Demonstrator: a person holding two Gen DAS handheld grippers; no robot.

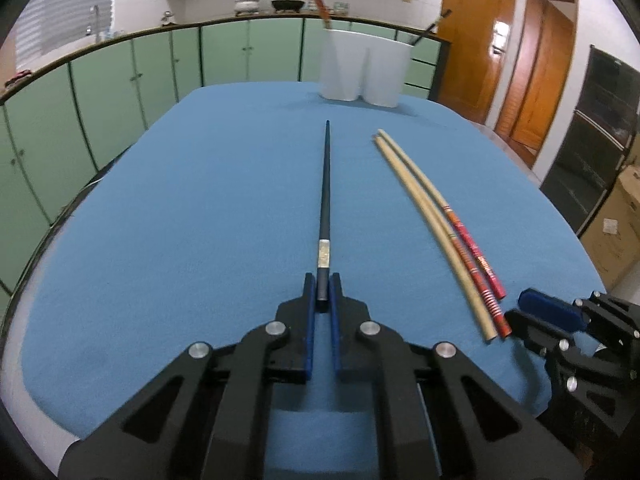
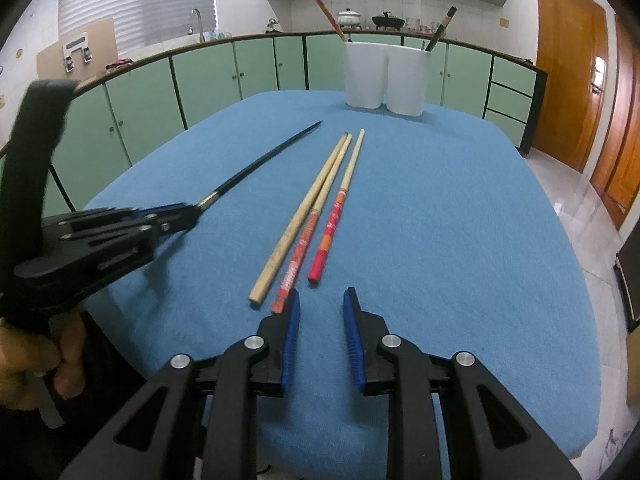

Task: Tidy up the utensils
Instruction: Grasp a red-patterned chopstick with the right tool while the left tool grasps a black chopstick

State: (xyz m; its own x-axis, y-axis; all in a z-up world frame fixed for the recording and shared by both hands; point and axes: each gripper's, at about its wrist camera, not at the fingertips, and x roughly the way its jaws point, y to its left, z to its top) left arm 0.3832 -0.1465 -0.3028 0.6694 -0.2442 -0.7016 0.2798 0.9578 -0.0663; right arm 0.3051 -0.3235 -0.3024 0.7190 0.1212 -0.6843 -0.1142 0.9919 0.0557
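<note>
Pinching the butt end of the black chopstick [image 1: 325, 184], my left gripper [image 1: 322, 289] had its blue pads pressed against both sides of the stick, just behind its pale band. The stick ran straight away from me over the blue tablecloth [image 1: 200, 208], its thin tip pointing toward the white holder [image 1: 364, 66] at the far edge of the table. I could not tell whether the tip touched the cloth.

To the right of it lay three more chopsticks [image 2: 316, 216], close together and roughly parallel: a plain wooden one on the left and two with red patterned handles beside it, all flat on the cloth with their thin ends toward the holder. My right gripper [image 2: 320, 300] hovered just short of their thick ends, its jaws apart with nothing between them; the left pad sat right next to the end of the middle stick.

The white holder had two compartments. A red-handled chopstick [image 2: 330, 20] leaned out of the left one and a dark chopstick [image 2: 440, 30] out of the right one.

A hand [image 2: 36, 356] gripped the left tool's handle at the near left. Green cabinets [image 2: 208, 76] ran behind the table.
</note>
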